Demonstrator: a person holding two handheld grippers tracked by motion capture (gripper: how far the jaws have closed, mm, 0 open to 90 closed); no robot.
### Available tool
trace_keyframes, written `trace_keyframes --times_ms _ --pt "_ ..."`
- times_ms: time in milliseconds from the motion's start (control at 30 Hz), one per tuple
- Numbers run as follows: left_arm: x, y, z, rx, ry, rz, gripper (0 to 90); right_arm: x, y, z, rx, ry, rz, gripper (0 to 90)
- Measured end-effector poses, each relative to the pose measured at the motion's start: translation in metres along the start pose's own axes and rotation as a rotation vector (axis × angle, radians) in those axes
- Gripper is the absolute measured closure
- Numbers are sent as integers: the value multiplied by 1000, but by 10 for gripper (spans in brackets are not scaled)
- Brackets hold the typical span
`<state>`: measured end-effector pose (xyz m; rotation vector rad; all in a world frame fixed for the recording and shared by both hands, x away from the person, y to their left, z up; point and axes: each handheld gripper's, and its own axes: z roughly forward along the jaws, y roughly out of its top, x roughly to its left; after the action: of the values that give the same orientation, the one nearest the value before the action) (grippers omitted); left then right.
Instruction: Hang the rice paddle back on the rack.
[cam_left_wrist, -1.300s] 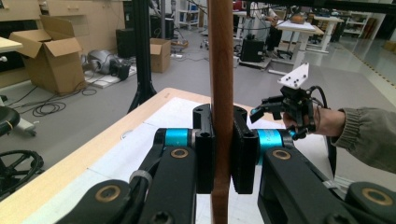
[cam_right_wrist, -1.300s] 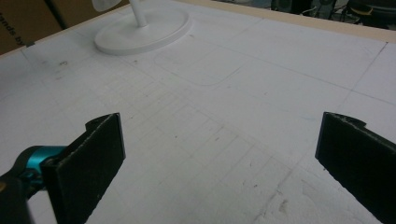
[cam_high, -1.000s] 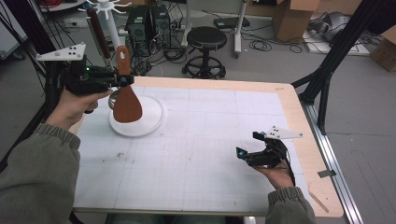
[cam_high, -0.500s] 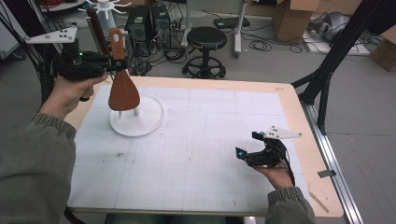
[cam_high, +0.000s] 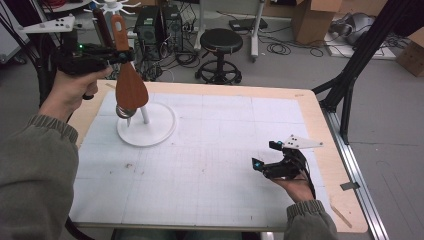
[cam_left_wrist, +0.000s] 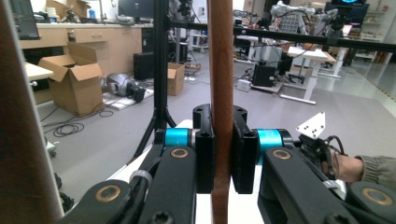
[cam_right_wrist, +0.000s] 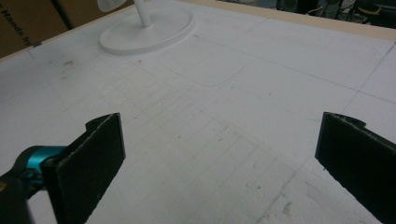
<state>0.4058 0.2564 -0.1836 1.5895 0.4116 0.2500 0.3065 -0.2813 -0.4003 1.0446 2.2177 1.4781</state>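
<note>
Wooden spatula (cam_high: 129, 82) hangs blade-down in the air, over the white stand (cam_high: 146, 125) at the far left of the table (cam_high: 210, 170). The left gripper (cam_high: 112, 54) has its jaws clamped on the handle. Looks like hanging comes next: lift the handle end toward a peg. The right gripper (cam_high: 274, 162) rests near right, jaws wide, empty.
</note>
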Motion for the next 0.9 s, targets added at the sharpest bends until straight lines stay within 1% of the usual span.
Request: trace_keyframes --times_ms 133,200,267,567,600,667,800,900 --pt "3 0 -1 0 12 -5 824 0 0 1 3 6 -4 6" --pt "4 0 -1 -13 11 -14 824 1 0 1 5 4 -5 6" --pt "4 0 -1 -7 17 -9 823 1 0 1 4 6 -8 6" --pt "7 0 -4 -15 33 -29 824 1 0 2 3 8 -3 6" --pt "9 0 -5 -12 33 -27 823 1 0 2 2 8 -8 7" --pt "9 0 -4 -13 36 -30 824 1 0 2 4 9 -4 6" --pt "10 -1 -3 0 42 -32 824 1 0 2 -1 13 0 6" --pt "12 -2 -3 -4 45 -42 824 1 0 2 -3 12 -1 6"
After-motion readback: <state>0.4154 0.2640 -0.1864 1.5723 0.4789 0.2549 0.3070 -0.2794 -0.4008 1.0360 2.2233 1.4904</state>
